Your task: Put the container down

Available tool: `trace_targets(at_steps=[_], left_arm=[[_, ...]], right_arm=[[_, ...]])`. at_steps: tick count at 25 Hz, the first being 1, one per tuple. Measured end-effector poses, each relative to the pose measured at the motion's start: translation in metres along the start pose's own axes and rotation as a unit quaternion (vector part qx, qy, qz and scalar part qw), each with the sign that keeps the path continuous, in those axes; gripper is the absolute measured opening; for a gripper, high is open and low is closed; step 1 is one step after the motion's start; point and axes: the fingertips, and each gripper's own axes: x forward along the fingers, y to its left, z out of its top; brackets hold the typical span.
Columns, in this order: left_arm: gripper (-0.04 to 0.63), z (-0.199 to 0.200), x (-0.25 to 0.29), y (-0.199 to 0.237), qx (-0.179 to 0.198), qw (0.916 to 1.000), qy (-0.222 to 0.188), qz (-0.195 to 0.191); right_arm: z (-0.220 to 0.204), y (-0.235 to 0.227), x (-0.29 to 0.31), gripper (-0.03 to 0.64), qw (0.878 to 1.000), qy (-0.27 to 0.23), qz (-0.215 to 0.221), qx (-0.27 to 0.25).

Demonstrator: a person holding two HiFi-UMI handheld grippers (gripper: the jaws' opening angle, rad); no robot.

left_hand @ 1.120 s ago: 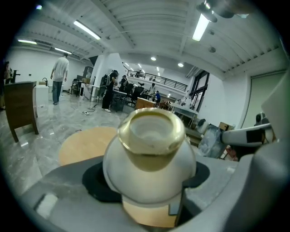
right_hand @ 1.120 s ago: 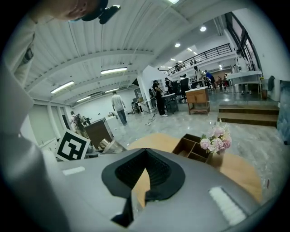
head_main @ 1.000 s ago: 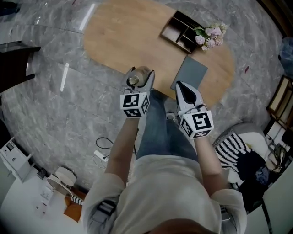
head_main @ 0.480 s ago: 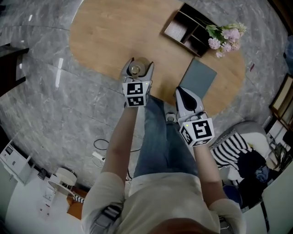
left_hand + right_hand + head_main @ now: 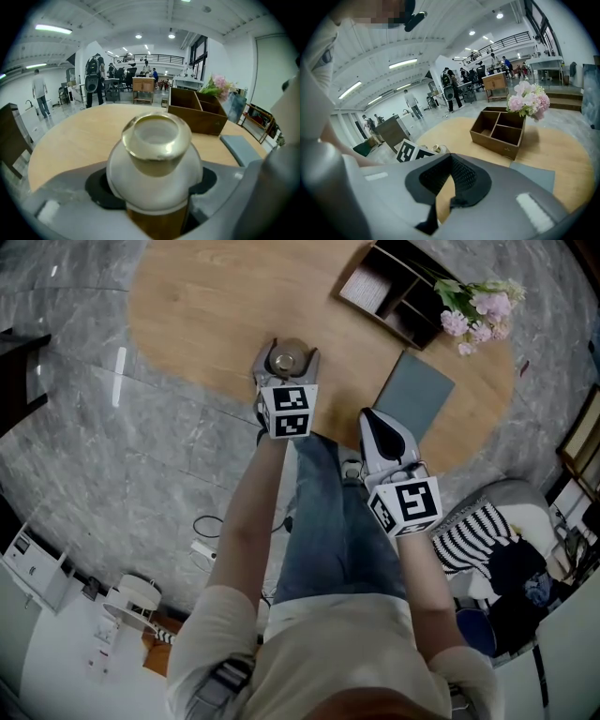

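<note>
Left gripper (image 5: 289, 360): jaws spread wide and closed on the container (image 5: 154, 159), one black pad on each side of its body

Container: frosted white shoulder, gold collar round an open mouth, amber-brown body below the shoulder. Stands upright in my grip

Position: over the table (image 5: 206, 324), just inside its near edge and left of the middle. The base is hidden below my jaws in the left gripper view and under the gripper in the head view, so I cannot tell whether it touches the wood

Right gripper (image 5: 378, 432): jaws drawn together, only a thin sliver of table showing between the pads, nothing in them. It hangs at the near edge of the table, right of the container and well apart from it, its tip just beside the near left corner of the grey mat (image 5: 415, 399)

Grey mat: lies flat by the near right edge of the table

Wooden box (image 5: 394, 292): open-topped, split into compartments, at the far right edge of the table. Compartments look empty in the right gripper view

Pink flowers (image 5: 480, 307): a bunch at the right end of the box, leaning over its rim

Background, gripper views: an open hall with several people standing well beyond the table
</note>
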Motion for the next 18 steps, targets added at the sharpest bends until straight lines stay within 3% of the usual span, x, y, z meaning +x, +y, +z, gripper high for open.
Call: trace_targets(at_steps=[6,15,18], left_arm=[[0.339,-0.002,0.004,-0.003,0.025,0.9993,0.019,0.020],[0.344,-0.006,0.006,-0.007,0.020,0.9992,0.034,0.001],[0.425,-0.006,-0.002,-0.012,0.005,0.9992,0.034,-0.020]], right_arm=[[0.003,-0.002,-0.003,0.000,1.000,-0.005,0.000,0.003],[0.015,0.002,-0.019,0.000,1.000,-0.020,0.000,-0.002],[0.019,0.006,-0.031,0.000,1.000,-0.026,0.002,-0.006]])
